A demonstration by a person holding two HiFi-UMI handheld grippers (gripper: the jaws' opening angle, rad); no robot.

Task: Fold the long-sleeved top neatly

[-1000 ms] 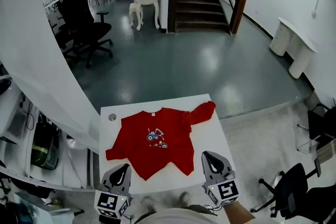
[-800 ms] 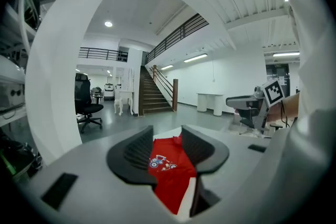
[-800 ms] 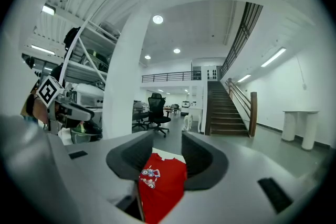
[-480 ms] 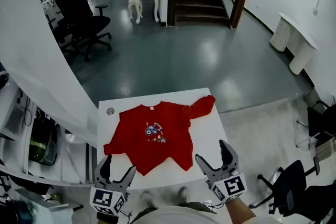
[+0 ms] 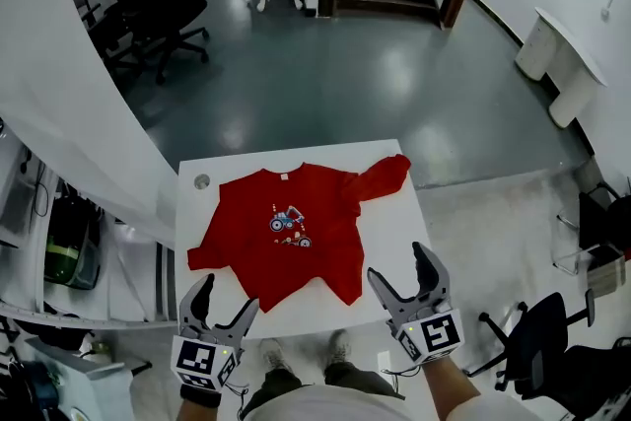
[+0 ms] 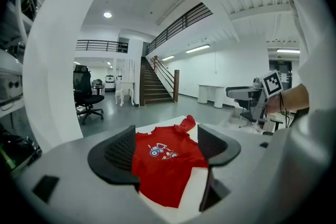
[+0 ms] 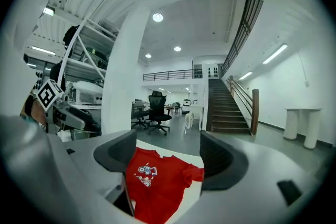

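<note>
White table (image 5: 394, 232) — red top (image 5: 258, 246) beyond fingers (image 5: 429, 273)

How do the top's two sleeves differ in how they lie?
The right sleeve is bunched up at the table's far right corner; the left sleeve lies flat. The right sleeve points to the far edge; the left sleeve angles toward the near left edge. Both are red and untouched; the left tool and right tool have just opened, empty.
</note>
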